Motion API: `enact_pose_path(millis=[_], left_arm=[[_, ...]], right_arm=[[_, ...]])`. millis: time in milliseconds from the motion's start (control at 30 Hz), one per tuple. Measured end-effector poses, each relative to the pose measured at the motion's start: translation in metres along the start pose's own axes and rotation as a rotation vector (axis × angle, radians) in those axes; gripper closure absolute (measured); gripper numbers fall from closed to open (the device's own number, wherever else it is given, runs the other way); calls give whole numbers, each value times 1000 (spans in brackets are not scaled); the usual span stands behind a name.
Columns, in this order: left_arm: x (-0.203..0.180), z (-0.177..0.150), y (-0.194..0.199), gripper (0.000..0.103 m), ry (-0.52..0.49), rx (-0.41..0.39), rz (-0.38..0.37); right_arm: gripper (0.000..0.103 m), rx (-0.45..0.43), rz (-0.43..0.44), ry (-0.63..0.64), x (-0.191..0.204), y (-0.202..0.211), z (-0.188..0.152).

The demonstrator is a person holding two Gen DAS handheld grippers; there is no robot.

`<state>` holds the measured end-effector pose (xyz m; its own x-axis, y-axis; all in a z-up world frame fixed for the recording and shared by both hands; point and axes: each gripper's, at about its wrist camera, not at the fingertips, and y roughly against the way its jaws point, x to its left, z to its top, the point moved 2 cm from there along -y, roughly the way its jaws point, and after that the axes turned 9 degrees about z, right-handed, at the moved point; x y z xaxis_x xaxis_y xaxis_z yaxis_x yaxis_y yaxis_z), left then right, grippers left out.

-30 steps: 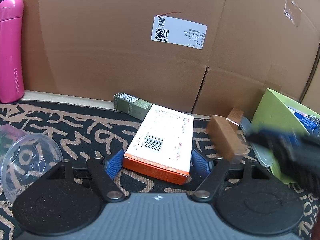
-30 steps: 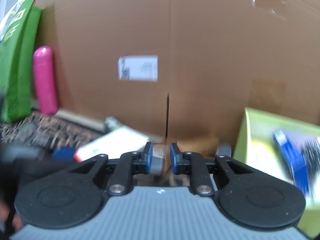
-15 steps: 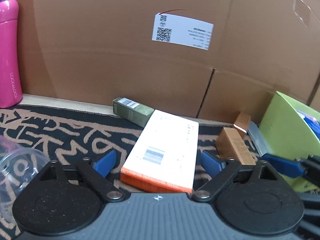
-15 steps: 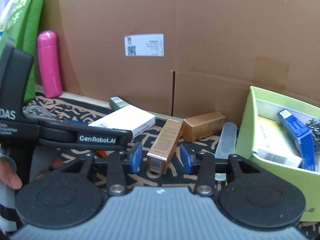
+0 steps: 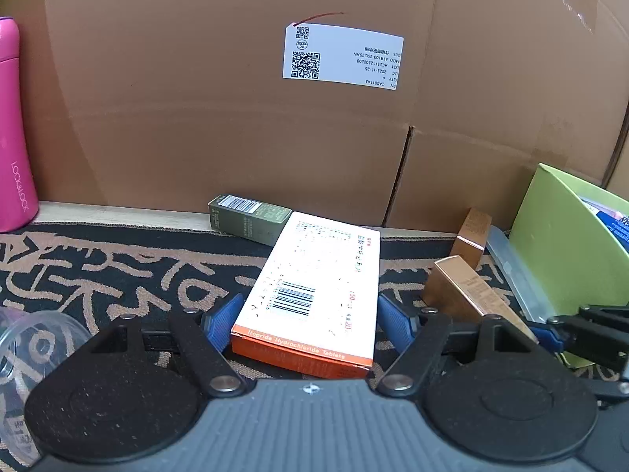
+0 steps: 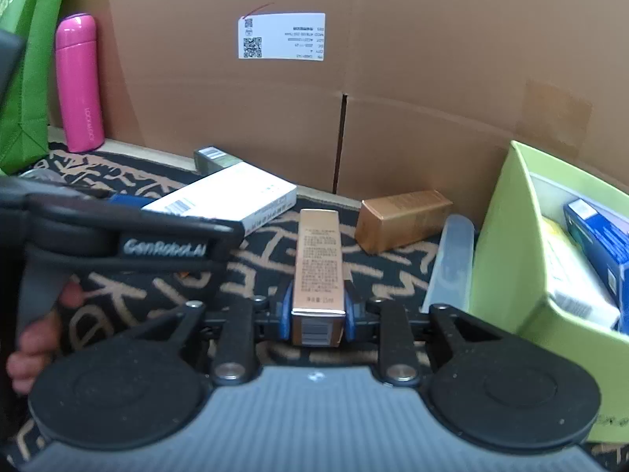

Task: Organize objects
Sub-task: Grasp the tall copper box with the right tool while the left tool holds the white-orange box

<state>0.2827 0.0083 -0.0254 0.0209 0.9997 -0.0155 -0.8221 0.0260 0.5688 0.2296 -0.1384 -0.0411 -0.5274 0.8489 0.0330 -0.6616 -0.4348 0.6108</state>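
The right gripper is seen closed on the near end of a slim copper-coloured carton, its blue pads pressed flat against the two long sides; the grip is judged to be taken across the narrow width because that is the only span the jaws can bridge squarely. The carton lies lengthwise on the patterned mat, pointing away from the camera, with a second copper box lying crosswise behind it and a clear plastic lid just beside the lime-green bin. That bin, already holding a blue box and other packets, is taken to be the destination (it stands close on the right, within easy reach). The left gripper is held wide, its pads flanking but not touching the white-and-orange tablet box, which rests flat on the mat with a small olive-green carton touching its far corner. The spread is presumably set to clear the box's broad face before any squeeze is made. A pink flask stands upright at the far left against the cardboard wall.
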Motion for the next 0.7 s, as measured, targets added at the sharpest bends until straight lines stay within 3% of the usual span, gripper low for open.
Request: enact_pose_path(millis=[167,267,300,333,367,467,700], left_arm=[[-4,3,-6,4,-6,16,17],[-8,4,-11,2,-10,22,29],[-8,4,-10,3,-13,22,27],[-8,4,-9,11,-8,15,23],[-6,4,-7,26,0,2,20],[-2,4,-5,32,20,-10,5],[6,4,12,34,98,-49,-12]], right_arm=[[77,-22,-10,-12,-1,-8,7],[77,-23,-8,-10,-1,-14,10],[78,-23,-3,-9,-1,-13,9],[79,-25,1,-9,-2,-12,9],[79,-29,5,-9,-2,-11,8],[79,-41,10,4,1,-6,5],[79,-134,7,21,-2,25,5]])
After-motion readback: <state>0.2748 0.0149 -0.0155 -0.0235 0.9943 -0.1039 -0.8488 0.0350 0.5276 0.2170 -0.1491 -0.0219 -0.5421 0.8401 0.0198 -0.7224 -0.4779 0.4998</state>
